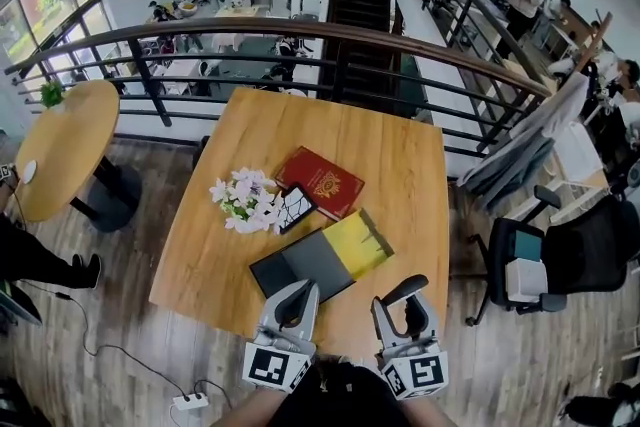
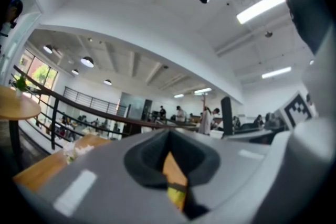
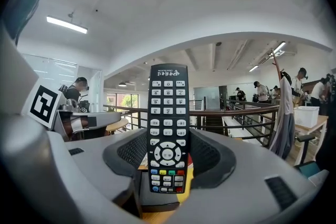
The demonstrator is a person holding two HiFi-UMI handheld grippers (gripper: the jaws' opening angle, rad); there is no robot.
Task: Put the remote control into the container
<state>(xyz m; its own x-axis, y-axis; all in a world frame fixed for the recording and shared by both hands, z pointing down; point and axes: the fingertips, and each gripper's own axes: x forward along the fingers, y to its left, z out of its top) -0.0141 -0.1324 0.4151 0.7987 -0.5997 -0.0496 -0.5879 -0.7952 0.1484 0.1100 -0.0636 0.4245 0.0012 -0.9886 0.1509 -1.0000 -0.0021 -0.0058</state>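
A black remote control (image 3: 168,134) with white and coloured buttons stands upright between the jaws of my right gripper (image 3: 168,159), which is shut on it. In the head view the remote (image 1: 402,291) sticks up from my right gripper (image 1: 406,303) at the table's near edge. The container (image 1: 312,263), a flat dark grey tray with a yellow part (image 1: 360,246), lies on the wooden table (image 1: 400,175) just beyond both grippers. My left gripper (image 1: 296,295) hovers at the container's near edge, shut and holding nothing. In the left gripper view only a narrow slit shows between the jaws of that gripper (image 2: 171,168).
Farther back on the table are a red book (image 1: 322,181), a bunch of white flowers (image 1: 245,201) and a small black patterned item (image 1: 294,208). A black railing (image 1: 300,65) runs behind the table. An office chair (image 1: 560,260) stands at the right, a round table (image 1: 65,145) at the left.
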